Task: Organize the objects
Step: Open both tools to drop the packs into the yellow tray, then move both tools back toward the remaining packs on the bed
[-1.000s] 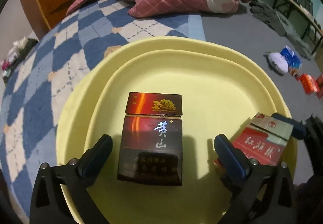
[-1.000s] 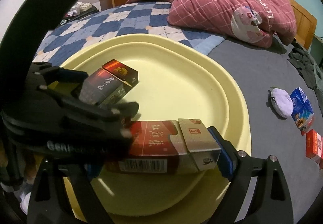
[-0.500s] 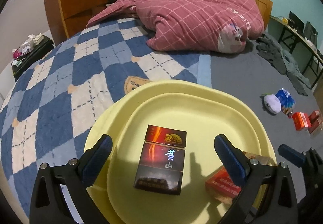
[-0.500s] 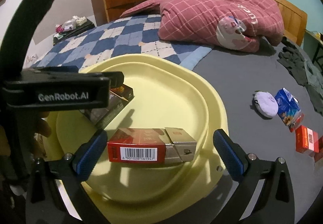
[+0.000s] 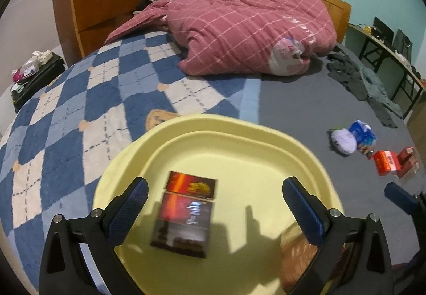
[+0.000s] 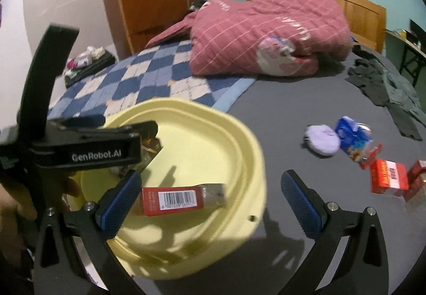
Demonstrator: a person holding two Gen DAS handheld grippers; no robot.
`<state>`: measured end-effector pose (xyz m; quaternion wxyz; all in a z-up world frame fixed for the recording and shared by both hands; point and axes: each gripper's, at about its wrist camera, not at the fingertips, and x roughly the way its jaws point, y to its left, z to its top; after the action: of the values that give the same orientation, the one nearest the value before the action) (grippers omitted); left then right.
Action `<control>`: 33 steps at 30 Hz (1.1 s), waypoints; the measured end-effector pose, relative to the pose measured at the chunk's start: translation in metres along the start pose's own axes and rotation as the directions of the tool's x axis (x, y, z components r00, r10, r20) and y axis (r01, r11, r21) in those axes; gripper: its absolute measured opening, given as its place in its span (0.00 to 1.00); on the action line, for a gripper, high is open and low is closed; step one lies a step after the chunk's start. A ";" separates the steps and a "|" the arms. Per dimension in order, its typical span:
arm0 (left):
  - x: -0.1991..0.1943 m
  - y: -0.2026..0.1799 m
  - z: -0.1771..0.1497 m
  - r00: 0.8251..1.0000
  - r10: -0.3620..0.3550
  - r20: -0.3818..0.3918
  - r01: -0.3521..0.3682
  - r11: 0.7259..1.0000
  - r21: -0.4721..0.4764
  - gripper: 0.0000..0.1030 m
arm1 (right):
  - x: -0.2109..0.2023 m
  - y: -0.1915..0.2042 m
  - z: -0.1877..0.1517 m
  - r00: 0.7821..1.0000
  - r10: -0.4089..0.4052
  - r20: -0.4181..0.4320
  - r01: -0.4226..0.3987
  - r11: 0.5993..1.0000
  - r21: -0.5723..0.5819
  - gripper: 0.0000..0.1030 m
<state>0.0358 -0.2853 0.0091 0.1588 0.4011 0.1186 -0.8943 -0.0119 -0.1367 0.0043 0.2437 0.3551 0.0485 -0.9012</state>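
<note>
A pale yellow tray (image 5: 239, 132) rests on the bed. In it lies a dark red cigarette pack (image 5: 186, 217), flat and face up, below and between the fingers of my left gripper (image 5: 214, 185), which is open and touches nothing. A red pack with a barcode (image 6: 181, 200) lies on its side near the tray's near rim (image 6: 255, 188). My right gripper (image 6: 210, 180) hangs above it, wide open and apart from the pack. In the right wrist view the left gripper's black body (image 6: 87, 154) hides most of the dark pack.
On the grey sheet right of the tray lie a white round pouch (image 6: 323, 142), a blue carton (image 6: 351, 138) and red boxes (image 6: 388, 180). A pink quilt (image 6: 266, 36) and dark clothes (image 6: 394, 92) are farther back. A hand (image 6: 16, 201) is at the left.
The right gripper opened and let go of the red pack, which now lies in the tray. Both grippers rose and drew back, so the tray looks smaller.
</note>
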 end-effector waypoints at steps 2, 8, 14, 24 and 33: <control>-0.004 -0.006 0.001 1.000 -0.013 0.007 0.013 1.000 -0.001 1.00 | -0.009 -0.009 0.001 1.000 -0.009 0.012 0.008 1.000 0.010 1.00; -0.013 -0.024 0.000 0.999 -0.029 0.019 0.029 1.000 -0.010 1.00 | -0.027 -0.037 -0.005 1.000 -0.010 0.028 0.008 0.998 0.070 1.00; -0.018 -0.034 0.001 0.999 -0.031 0.030 0.032 0.999 -0.021 1.00 | -0.024 -0.047 -0.012 1.000 -0.020 0.011 0.019 0.996 0.092 1.00; -0.033 -0.052 0.003 0.996 -0.072 0.056 0.074 0.997 -0.023 1.00 | -0.036 -0.077 -0.018 0.996 -0.084 0.011 0.081 0.987 0.142 1.00; -0.034 -0.119 -0.013 0.993 -0.112 0.025 0.109 0.990 0.084 1.00 | -0.080 -0.140 -0.028 0.983 -0.179 0.036 0.168 0.964 0.208 1.00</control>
<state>0.0208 -0.1650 0.0369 0.0941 0.3870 0.1013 -0.9117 -0.0107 0.0257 0.0245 0.1275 0.3481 -0.0202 -0.9285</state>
